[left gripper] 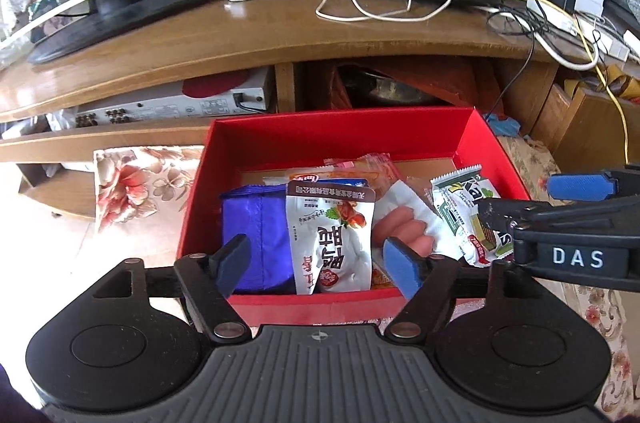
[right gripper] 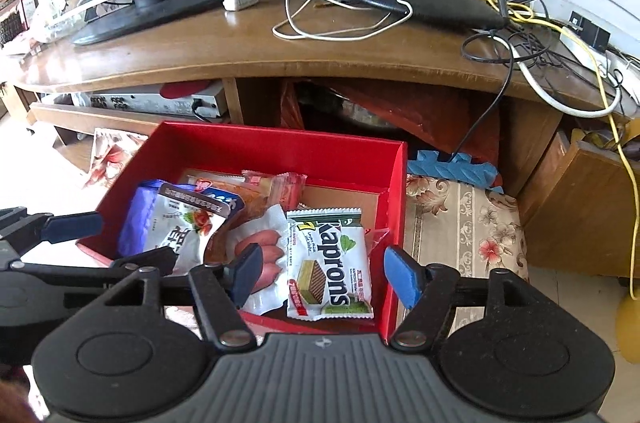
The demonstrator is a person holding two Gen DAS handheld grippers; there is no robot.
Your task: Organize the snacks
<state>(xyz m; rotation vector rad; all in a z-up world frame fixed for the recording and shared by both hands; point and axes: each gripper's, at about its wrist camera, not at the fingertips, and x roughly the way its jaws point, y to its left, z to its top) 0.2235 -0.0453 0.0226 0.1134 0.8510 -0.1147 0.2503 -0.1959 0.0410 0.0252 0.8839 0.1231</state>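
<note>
Left wrist view: left gripper [left gripper: 316, 265] hangs over the near wall of the red box [left gripper: 320, 133], fingers well apart, nothing between the pads. Below them, inside the box, lie a blue pouch [left gripper: 256, 231] and a white packet [left gripper: 332, 243], with sausages [left gripper: 404, 227] alongside.

Right wrist view: right gripper [right gripper: 322, 273] likewise spread and empty, above the wafer pack [right gripper: 328, 263] lying flat in the box's near right corner. Judgement: all packs light, soft, crinkly, film likely slippery; wafers crush easily, so pinch a sealed end seam, not the middle.
</note>
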